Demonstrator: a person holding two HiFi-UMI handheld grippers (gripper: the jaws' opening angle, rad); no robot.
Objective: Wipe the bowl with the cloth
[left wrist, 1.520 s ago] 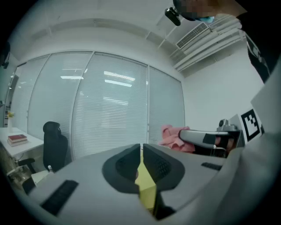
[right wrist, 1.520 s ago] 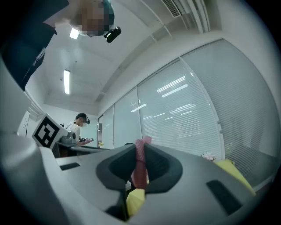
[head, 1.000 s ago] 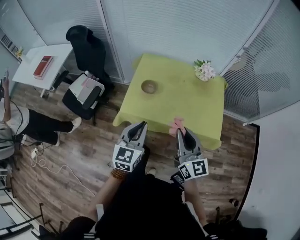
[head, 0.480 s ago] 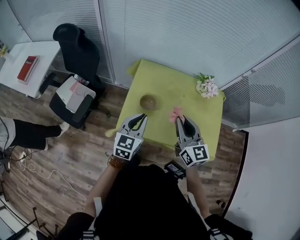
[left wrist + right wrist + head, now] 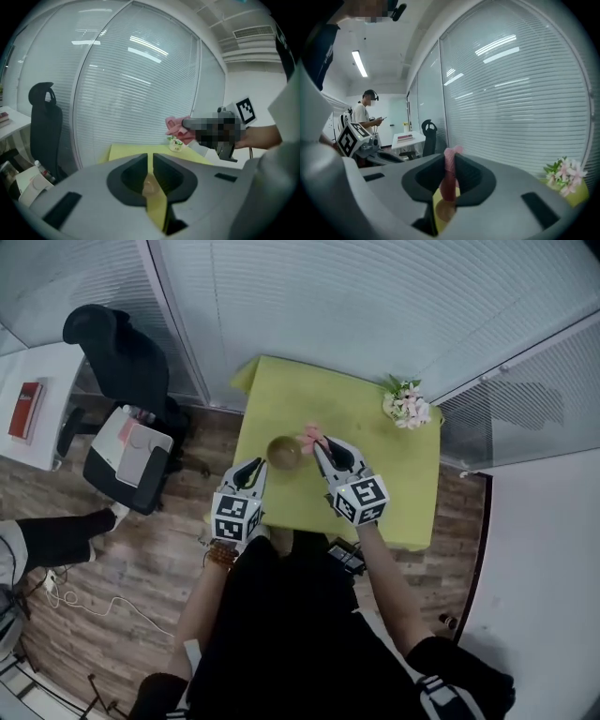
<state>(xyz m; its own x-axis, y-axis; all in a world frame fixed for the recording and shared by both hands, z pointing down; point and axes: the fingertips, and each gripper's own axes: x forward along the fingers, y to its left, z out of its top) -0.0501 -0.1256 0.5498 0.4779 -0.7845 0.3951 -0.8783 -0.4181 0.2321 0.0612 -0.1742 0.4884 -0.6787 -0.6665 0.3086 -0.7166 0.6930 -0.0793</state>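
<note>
1. Near the table's (image 5: 375,479) left edge, one bowl (image 5: 284,452) is seen, upright.
2. One pink cloth (image 5: 310,435) is pinched between the right gripper's (image 5: 323,448) jaws, just beside the bowl.
3. The left gripper's (image 5: 251,472) jaws are pressed together on nothing, near the bowl.
4. One flower bunch (image 5: 405,407) is set at the far right corner.

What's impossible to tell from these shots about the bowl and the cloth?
- Whether the bowl is clean or dirty inside: it is too small in the head view, and both gripper views show only a sliver of it behind their own jaws.
- How big the cloth is: it is bunched in the right claw.
- Whether cloth touches bowl: too small in the head view.
</note>
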